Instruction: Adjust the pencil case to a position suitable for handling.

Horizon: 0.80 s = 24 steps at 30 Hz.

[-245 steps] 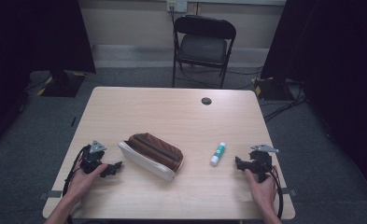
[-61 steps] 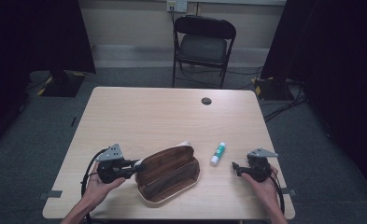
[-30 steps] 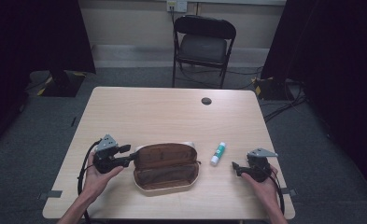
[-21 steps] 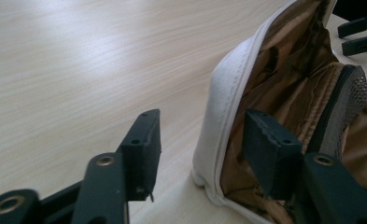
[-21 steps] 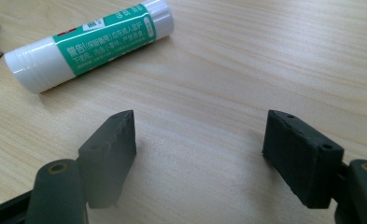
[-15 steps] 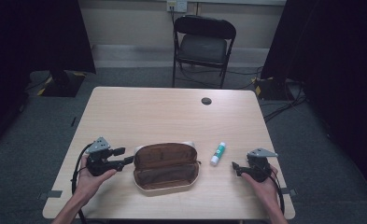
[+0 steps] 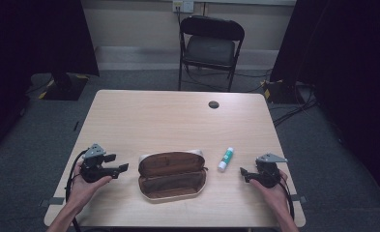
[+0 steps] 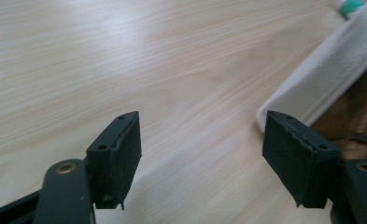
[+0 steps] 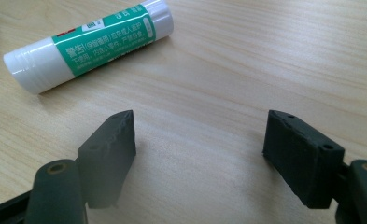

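Open pouch (image 7: 172, 175) on bench, glue stick (image 7: 226, 158) just right of it.
Right hand-held gripper (image 7: 245, 173) wide: close squarely across stick's middle.

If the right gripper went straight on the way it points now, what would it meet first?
Probably the glue stick, lying just beyond and left of the open right gripper; dead centre looks like bare table, so it might slip past.

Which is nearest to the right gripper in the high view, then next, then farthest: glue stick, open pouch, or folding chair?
From the right gripper:
1. Glue stick, just to its left.
2. Open pouch, table's middle front.
3. Folding chair, beyond the far edge.
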Each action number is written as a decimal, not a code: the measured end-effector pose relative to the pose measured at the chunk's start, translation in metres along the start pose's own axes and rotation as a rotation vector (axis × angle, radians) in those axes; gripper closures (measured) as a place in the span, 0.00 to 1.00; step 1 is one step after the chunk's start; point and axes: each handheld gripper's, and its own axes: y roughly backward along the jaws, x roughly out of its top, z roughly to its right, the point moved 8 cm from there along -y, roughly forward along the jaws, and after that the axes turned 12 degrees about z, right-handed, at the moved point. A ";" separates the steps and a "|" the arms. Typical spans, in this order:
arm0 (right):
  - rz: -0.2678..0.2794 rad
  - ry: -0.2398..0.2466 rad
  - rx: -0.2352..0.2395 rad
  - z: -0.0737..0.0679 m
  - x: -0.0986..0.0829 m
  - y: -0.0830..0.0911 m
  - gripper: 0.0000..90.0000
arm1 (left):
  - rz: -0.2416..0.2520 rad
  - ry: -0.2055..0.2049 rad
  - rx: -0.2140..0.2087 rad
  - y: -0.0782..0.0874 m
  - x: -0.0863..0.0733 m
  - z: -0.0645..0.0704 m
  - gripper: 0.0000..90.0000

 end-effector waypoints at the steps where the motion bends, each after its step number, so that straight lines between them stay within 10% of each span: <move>1: 0.000 0.000 -0.001 0.000 0.000 0.000 0.27 | -0.019 0.010 0.011 -0.001 -0.003 -0.005 0.27; 10: -0.002 -0.008 -0.004 -0.003 0.001 -0.002 0.25 | -0.125 0.046 0.066 -0.011 -0.023 -0.021 0.22; 15: 0.019 -0.025 0.000 -0.010 0.012 0.003 0.25 | -0.157 -0.095 0.108 -0.019 -0.028 -0.019 0.21; 24: 0.079 0.003 0.054 -0.041 0.033 0.002 0.26 | -0.121 -0.106 0.108 -0.024 -0.031 -0.019 0.09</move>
